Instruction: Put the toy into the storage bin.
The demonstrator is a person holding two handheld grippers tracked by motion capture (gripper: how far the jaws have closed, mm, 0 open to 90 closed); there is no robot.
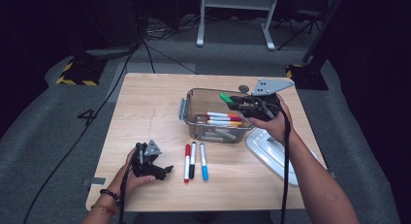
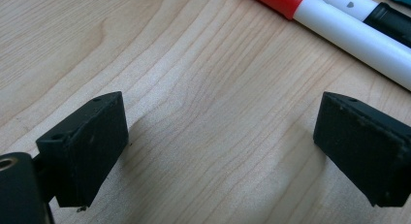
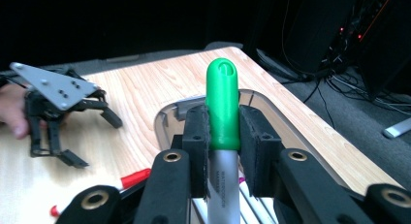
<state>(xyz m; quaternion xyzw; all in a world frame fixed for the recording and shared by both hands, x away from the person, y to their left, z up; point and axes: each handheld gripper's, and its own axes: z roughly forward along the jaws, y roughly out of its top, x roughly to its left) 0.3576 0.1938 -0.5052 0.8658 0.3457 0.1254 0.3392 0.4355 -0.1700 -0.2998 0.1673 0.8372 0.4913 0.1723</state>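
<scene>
Holding a green-capped marker (image 3: 223, 132) in our right gripper (image 1: 241, 104), we have the jaws clenched on it just below the cap, the cap sticking out beyond the jaws. The marker hangs above the clear plastic bin (image 1: 190, 102), which sits toward the right half of the desk (image 1: 145, 112) and has more markers (image 1: 223, 119) lying in it. Our left gripper (image 1: 162, 169) rests near the front left corner of the desk, its jaws released and spread wide with bare wood between them. Just to its right, near the front edge, three markers lie side by side: a red marker (image 1: 187, 163), a black marker (image 1: 192, 160) and a blue marker (image 1: 204, 162). A white lid (image 1: 266, 149) lies by the right edge, beside the bin.
</scene>
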